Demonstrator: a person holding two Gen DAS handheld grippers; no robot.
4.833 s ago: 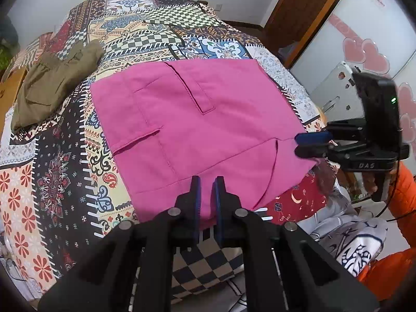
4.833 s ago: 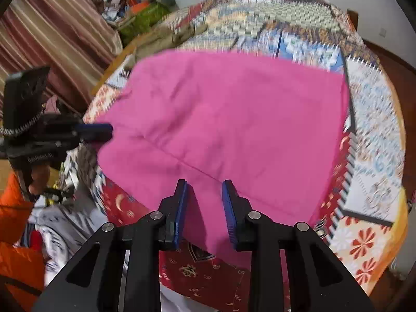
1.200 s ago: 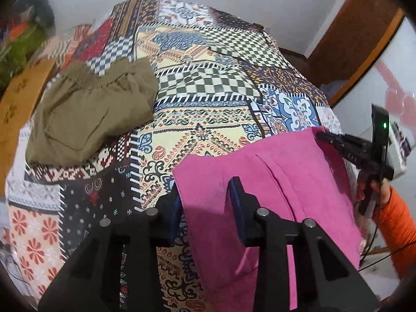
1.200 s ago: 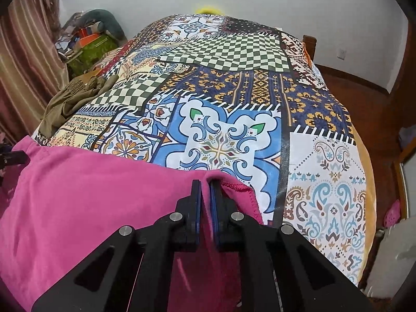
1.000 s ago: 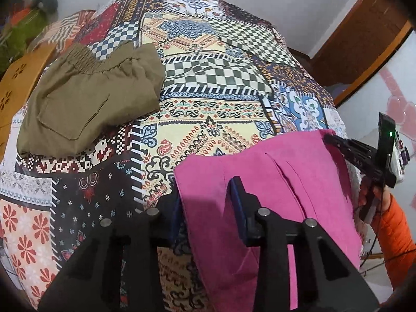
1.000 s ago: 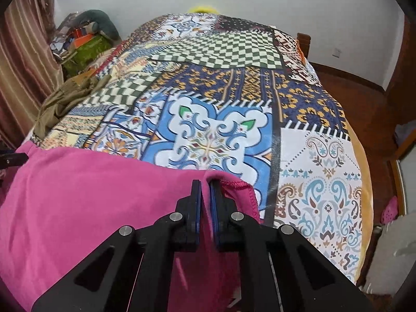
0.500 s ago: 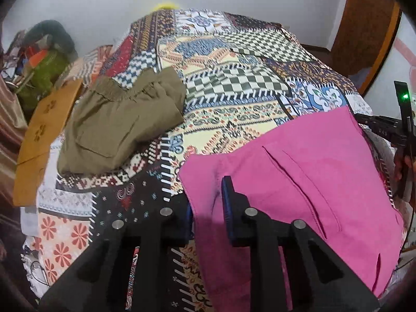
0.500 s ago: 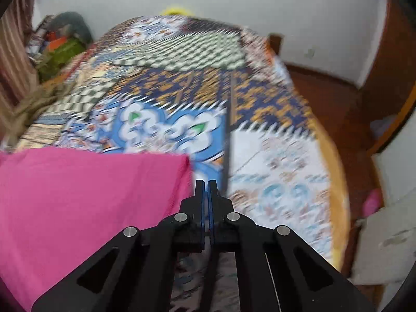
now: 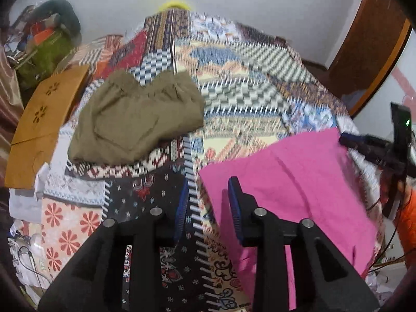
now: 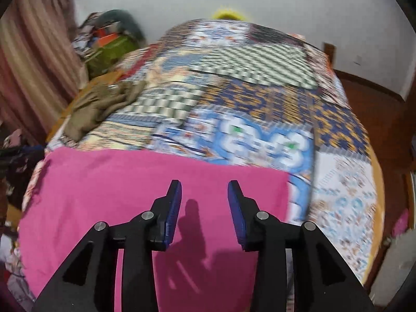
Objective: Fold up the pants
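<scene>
Both your grippers have let go and lifted since a second ago; pink pants (image 9: 299,182) now lie folded flat on the bed (image 9: 234,98), right of the olive shorts (image 9: 135,119). Risk: a trailing finger snags the edge and undoes the fold. Left gripper (image 9: 206,202) fingers opening, holding nothing; right gripper (image 10: 204,202) fingers opening, empty above the cloth.

Bedroom: patchwork-covered bed (image 10: 260,104), curtain (image 10: 33,59)

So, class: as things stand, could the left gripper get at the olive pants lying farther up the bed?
Probably yes. The left gripper, jaws opening with nothing between them, faces the olive pants across bare bedspread.
</scene>
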